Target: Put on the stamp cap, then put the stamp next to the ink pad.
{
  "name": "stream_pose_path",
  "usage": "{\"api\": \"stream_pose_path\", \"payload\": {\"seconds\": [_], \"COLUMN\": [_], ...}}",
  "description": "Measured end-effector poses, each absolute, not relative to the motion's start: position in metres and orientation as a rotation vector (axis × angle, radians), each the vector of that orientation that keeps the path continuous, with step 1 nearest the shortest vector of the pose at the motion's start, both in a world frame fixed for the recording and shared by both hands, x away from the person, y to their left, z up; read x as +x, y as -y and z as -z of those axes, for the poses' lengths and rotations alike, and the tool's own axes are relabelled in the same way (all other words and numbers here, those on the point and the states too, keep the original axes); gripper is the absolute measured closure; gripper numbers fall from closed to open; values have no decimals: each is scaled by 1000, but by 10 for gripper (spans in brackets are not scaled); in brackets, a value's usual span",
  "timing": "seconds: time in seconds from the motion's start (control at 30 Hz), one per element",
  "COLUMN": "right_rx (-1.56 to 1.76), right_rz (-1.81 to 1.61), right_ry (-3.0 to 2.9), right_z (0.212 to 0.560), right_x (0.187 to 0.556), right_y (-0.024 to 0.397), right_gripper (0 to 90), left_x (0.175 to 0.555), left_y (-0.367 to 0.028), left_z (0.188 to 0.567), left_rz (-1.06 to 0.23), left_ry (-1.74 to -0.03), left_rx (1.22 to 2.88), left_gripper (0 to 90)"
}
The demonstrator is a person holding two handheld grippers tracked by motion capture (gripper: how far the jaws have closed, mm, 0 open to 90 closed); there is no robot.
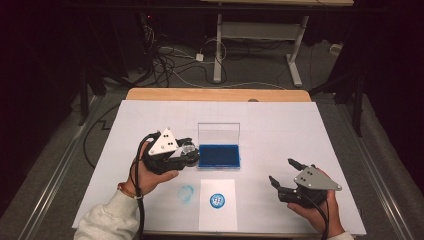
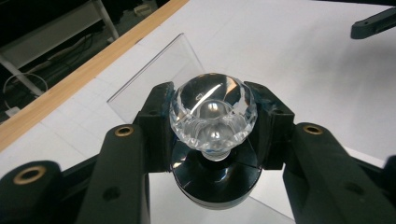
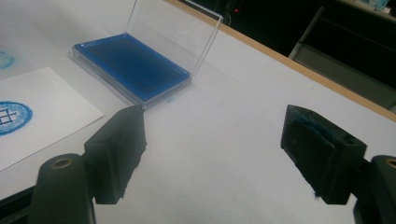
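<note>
A stamp with a clear faceted knob and a round black base is clamped between the jaws of my left gripper, just left of the ink pad. The blue ink pad lies at the table's middle with its clear lid standing upright behind it. In front of the pad lies a white sheet bearing a round blue print. My right gripper hovers open at the front right, nothing between its fingers; its view shows the pad and the print.
A faint blue smudge marks the white table cover left of the sheet. The wooden table edge runs along the back. Beyond it are cables and a desk frame on the floor.
</note>
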State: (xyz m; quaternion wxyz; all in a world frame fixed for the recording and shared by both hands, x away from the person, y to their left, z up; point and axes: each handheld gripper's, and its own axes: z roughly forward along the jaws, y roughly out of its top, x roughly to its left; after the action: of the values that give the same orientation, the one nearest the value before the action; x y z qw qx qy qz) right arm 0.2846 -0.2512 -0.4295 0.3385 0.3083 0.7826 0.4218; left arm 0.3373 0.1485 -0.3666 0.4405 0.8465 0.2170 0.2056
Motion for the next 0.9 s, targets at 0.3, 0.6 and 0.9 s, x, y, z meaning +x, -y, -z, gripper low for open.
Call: {"api": "stream_pose_path", "payload": {"seconds": [0.3,0.6,0.9], "right_rx": [794,788,800], "right_rz": [-1084,-1050,-1044], "right_ry": [-2047,-2069,-2064], "right_z": [432,436,438], "right_x": [283,282,284], "right_y": [249,249,248], "right_gripper": [203,204,207], "left_x": [346,360,382], "left_y": [-157,-163,-163], "left_z": [366,372,394], "left_rz": [-536,-563,-522], "left_ry": [-575,-633,-696], "left_rx": [2101,2130,2174], "left_gripper": [545,545,545]}}
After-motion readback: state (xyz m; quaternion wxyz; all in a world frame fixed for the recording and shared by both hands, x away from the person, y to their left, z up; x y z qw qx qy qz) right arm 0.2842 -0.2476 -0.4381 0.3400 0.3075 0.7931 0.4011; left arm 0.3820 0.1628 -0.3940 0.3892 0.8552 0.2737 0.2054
